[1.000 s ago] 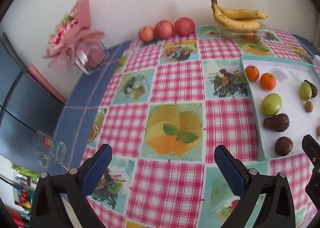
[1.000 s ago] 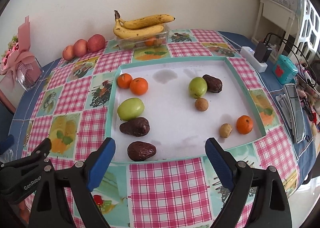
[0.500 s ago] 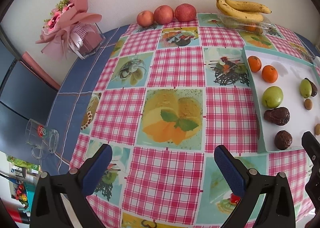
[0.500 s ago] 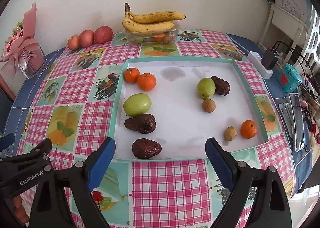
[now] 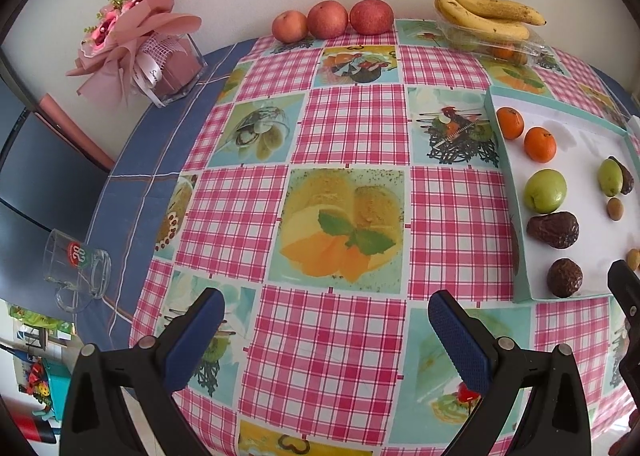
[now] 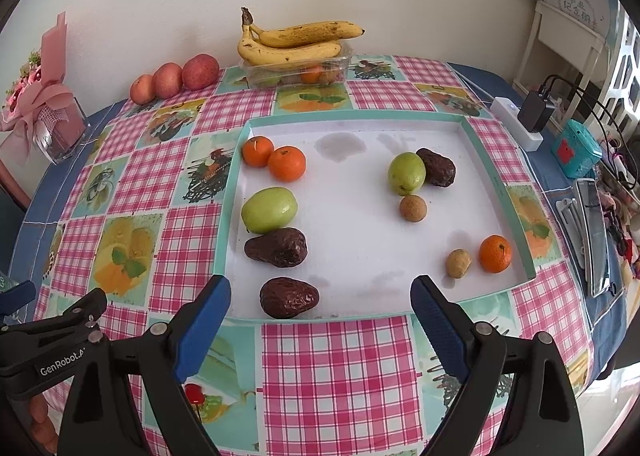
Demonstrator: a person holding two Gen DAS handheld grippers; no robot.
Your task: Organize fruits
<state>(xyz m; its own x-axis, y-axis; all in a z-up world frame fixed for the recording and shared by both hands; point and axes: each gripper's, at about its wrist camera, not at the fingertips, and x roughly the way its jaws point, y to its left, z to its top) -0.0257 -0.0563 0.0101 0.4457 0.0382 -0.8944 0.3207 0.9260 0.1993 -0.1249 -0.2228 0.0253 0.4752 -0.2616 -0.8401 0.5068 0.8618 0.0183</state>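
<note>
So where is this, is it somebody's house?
Most likely a home, perhaps a dining corner. There's a table with a pink checked tablecloth, a pink flower bouquet by the wall, and a power strip with a charger next to small household clutter. Bananas and other fruit sit out too.

We see a white tray (image 6: 360,224) with a teal rim, lying flat; two oranges (image 6: 276,158) touch in its far left corner; a green fruit (image 6: 269,210) lies near them, then two dark wrinkly fruits (image 6: 277,247) toward the near edge; on the right another green fruit (image 6: 406,173) touches a dark one (image 6: 438,167); two small brown balls (image 6: 413,208) and one orange (image 6: 495,253) lie apart.
</note>
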